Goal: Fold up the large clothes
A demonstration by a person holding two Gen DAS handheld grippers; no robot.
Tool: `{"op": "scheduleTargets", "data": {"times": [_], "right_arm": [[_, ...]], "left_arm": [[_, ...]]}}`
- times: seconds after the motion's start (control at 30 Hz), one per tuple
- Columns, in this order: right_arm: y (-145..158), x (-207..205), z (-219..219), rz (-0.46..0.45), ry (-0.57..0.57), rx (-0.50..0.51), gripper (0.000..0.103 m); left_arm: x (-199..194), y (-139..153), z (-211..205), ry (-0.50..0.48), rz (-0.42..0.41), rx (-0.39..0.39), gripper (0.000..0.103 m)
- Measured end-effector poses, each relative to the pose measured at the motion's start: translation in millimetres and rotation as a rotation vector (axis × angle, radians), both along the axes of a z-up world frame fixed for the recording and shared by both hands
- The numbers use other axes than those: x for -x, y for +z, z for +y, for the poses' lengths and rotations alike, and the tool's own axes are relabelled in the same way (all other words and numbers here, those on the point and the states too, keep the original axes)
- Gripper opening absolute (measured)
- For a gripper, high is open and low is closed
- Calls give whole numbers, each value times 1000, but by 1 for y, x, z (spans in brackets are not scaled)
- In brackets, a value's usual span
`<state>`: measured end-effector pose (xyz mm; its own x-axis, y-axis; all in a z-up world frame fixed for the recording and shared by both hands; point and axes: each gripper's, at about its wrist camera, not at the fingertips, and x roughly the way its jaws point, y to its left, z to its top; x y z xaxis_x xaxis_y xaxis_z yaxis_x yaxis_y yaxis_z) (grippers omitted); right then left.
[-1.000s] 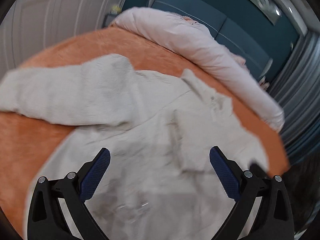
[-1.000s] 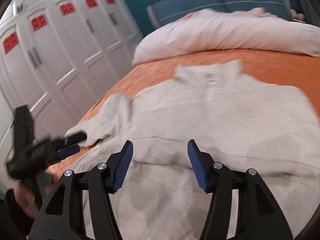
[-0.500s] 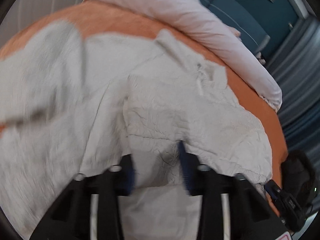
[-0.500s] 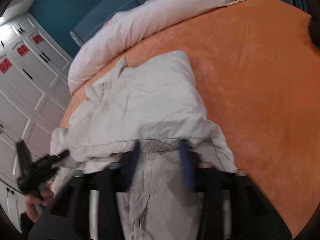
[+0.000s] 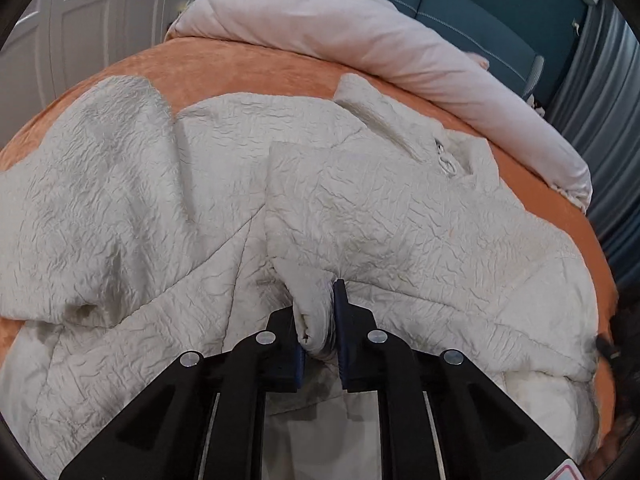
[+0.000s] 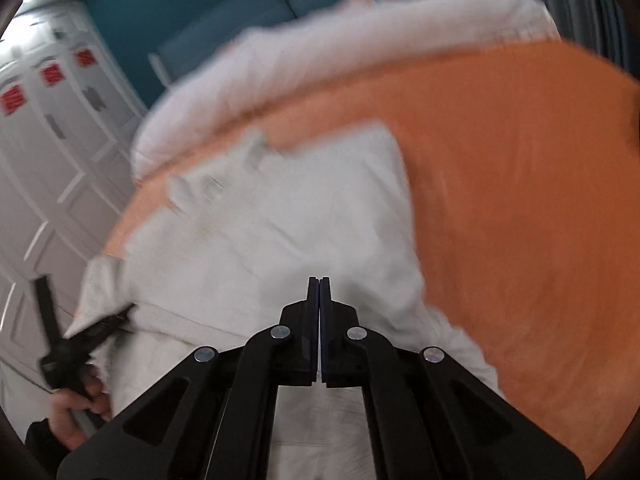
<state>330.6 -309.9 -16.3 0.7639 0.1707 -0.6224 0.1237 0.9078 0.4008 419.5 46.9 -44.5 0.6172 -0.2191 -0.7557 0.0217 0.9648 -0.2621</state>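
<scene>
A large cream crinkled jacket (image 5: 360, 200) lies spread on the orange bed, collar towards the pillow end. My left gripper (image 5: 318, 316) is shut on a bunched fold of the jacket near its lower middle. In the right wrist view the jacket (image 6: 280, 220) is blurred. My right gripper (image 6: 319, 292) has its jaws pressed together over the jacket's near edge; whether cloth is pinched between them does not show. The left gripper (image 6: 96, 328) also shows at the lower left of the right wrist view, held by a hand on the jacket's left edge.
The orange bedspread (image 6: 520, 200) extends bare to the right of the jacket. A rolled white duvet (image 5: 380, 40) lies along the far end before a teal headboard (image 5: 460, 4). White wardrobe doors (image 6: 48, 152) stand on the left, grey curtains (image 5: 600, 112) on the right.
Both grippers went from wide open above the jacket to shut. The left one took hold of a fold of the jacket. The right view swung towards the bare orange side.
</scene>
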Motion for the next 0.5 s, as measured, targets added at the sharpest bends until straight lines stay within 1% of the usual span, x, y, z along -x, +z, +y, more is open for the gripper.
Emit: {"op": "scheduleTargets", "data": {"times": [0.03, 0.07, 0.1, 0.13, 0.17, 0.2, 0.27, 0.3, 0.37, 0.4, 0.43, 0.47, 0.5], "right_arm": [[6, 1, 5, -20, 11, 43, 0], [0, -6, 9, 10, 16, 93, 0], [-20, -20, 9, 114, 19, 144, 0], [-38, -29, 4, 177, 21, 124, 0], [-50, -32, -6, 201, 16, 39, 0], [-47, -32, -11, 193, 2, 14, 0], [-28, -24, -10, 148, -26, 54, 1], [-17, -16, -12, 102, -21, 45, 2], [-3, -9, -15, 60, -27, 48, 6], [2, -8, -16, 48, -30, 58, 16], [8, -9, -19, 37, -37, 80, 29], [12, -12, -20, 30, -47, 100, 36], [10, -16, -18, 29, -56, 115, 41]], "left_arm": [[0, -1, 0, 2, 0, -5, 13], [0, -1, 0, 4, -2, -14, 14], [1, -2, -1, 5, -3, -22, 15], [1, -3, -1, 8, -4, -25, 18], [2, -4, -2, 9, -5, -21, 18], [4, -2, -4, 12, -7, -16, 18], [6, 3, 6, 19, -13, 13, 19], [12, 6, 11, 23, -19, 30, 21], [19, 16, 22, 26, -34, 82, 23], [20, 22, 26, 28, -45, 97, 29], [19, 28, 31, 30, -55, 113, 44], [16, 33, 35, 42, -67, 138, 52], [13, 35, 37, 54, -72, 153, 66]]}}
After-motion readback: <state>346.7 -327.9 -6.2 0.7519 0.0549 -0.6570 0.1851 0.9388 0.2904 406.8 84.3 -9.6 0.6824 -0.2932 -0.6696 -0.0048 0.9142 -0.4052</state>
